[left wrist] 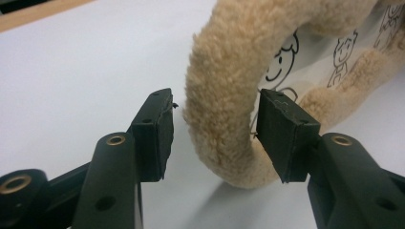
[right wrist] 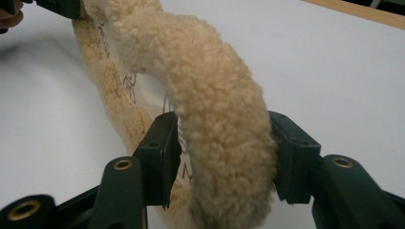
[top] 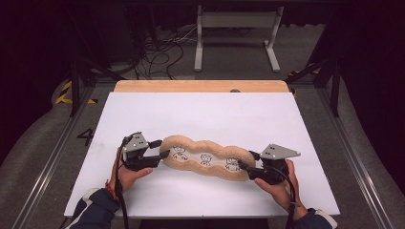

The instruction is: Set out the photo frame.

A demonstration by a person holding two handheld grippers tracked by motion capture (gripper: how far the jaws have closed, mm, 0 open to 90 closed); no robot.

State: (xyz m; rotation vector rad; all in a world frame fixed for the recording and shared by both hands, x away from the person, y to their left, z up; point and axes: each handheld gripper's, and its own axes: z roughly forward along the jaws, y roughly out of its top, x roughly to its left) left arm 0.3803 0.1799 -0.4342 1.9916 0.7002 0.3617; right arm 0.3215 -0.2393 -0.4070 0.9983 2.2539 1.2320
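1. So there's a long fuzzy tan plush thing (top: pixel 206 157) with a wavy fleece border and a white middle panel with little cartoon figures (top: pixel 205 159). It lies flat on the white table (top: pixel 200 114), stretched out between the two grippers.

2. Left gripper (top: pixel 162 153): its jaws straddle the rounded end of the fleece rim (left wrist: pixel 224 109). In the left gripper view one jaw stands clear of the fleece with a visible gap. The other sits on the inner side of the rim, right against it or barely off. So the jaws are apart, not clamped on anything.

3. Right gripper (top: pixel 244 166): same deal at the far end. The rim (right wrist: pixel 224 143) runs straight up between the jaws, and the fluff brushes both pads. But it doesn't look squashed, so I'd call it loose rather than a real pinch.

4. Why each end? My guess is that grabbing both tips lets you pull the floppy thing straight and lay it flat. One gripper alone would just drag it.

5. With both sets of jaws slack around a plush that's already resting on the table, this reads to me like the let-go stage. It could also be a lining-up just ahead of a grab.
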